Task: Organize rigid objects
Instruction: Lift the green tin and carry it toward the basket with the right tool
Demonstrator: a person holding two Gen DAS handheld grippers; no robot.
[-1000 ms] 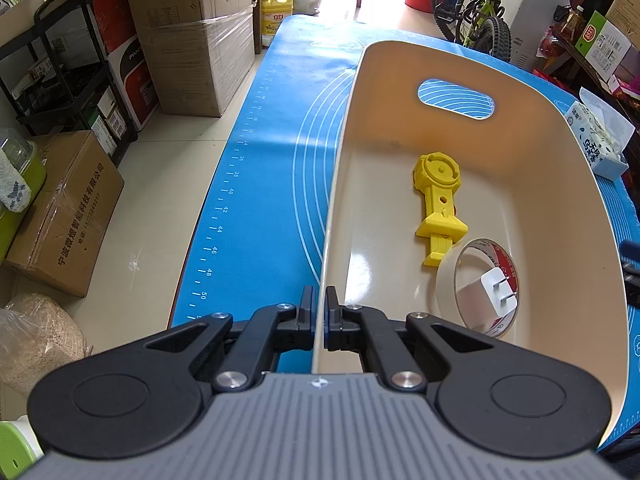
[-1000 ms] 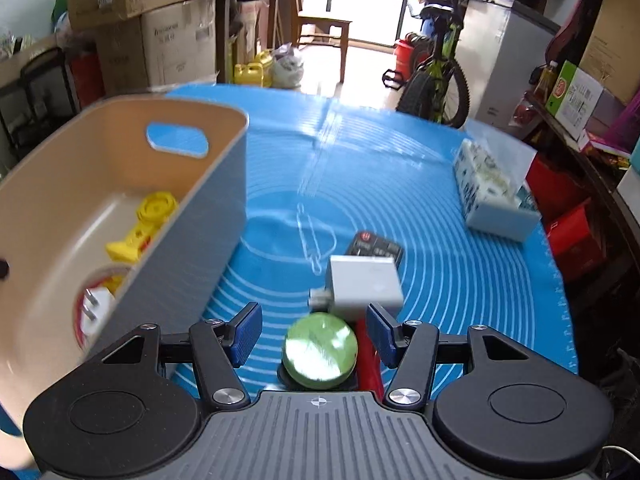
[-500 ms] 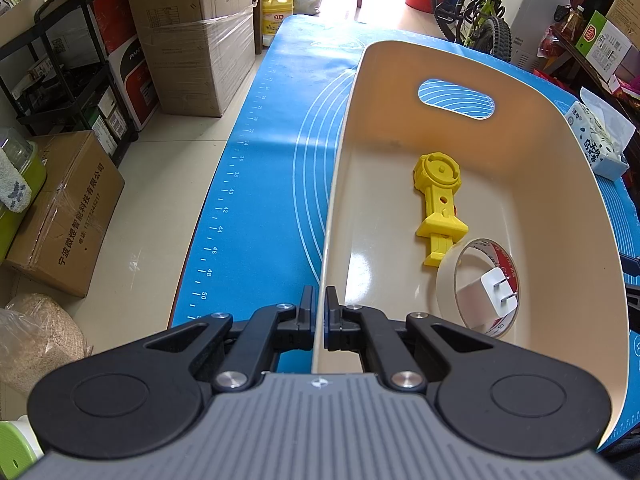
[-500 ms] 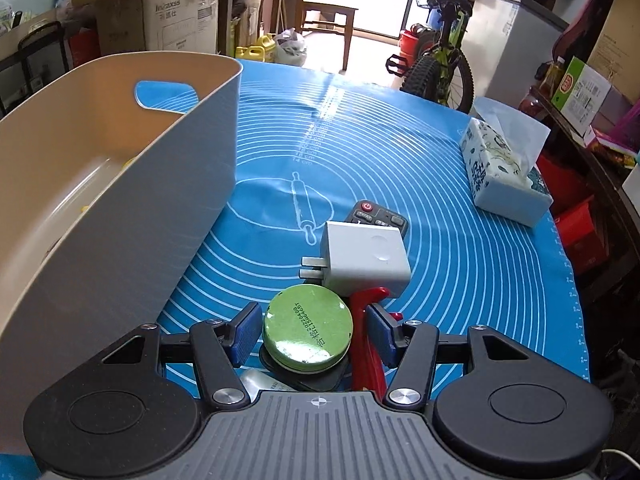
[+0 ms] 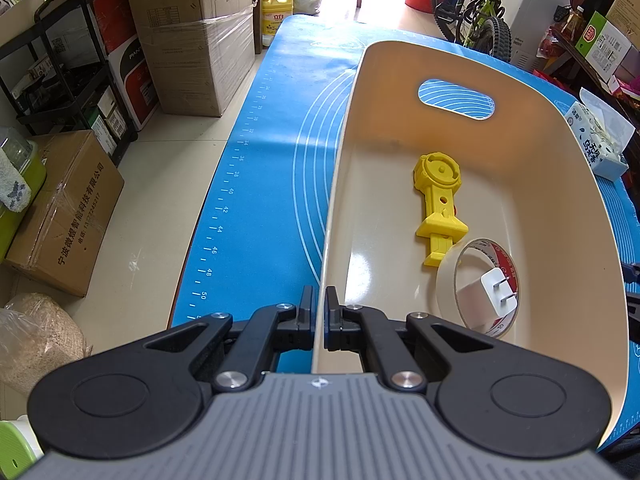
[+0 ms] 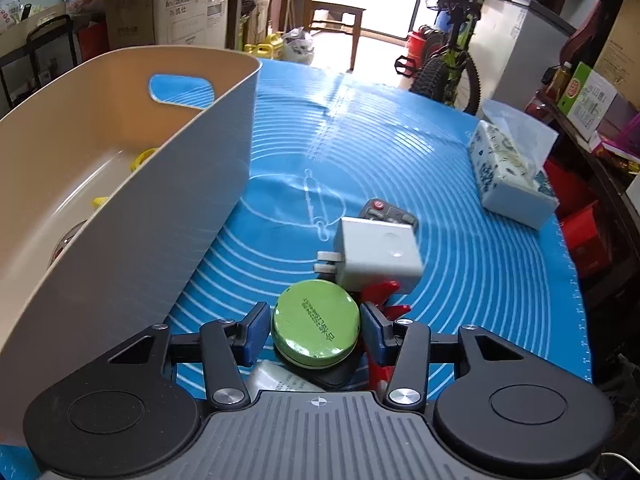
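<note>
Right tool point(image 6: 316, 334) — jaws narrower round green tin point(image 6: 315, 329)

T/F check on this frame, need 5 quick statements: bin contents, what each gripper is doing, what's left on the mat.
1. The left gripper is clamped on the wall of the beige bin. True.
2. The bin holds a yellow plastic tool. True.
3. The roll of tape lies on the blue mat. False: it is in the bin, with a white plug inside its ring.
4. The right gripper has its jaws around the remote. False: they flank the green tin, and have just been closing.
5. A tissue pack sits on the mat. True.
</note>
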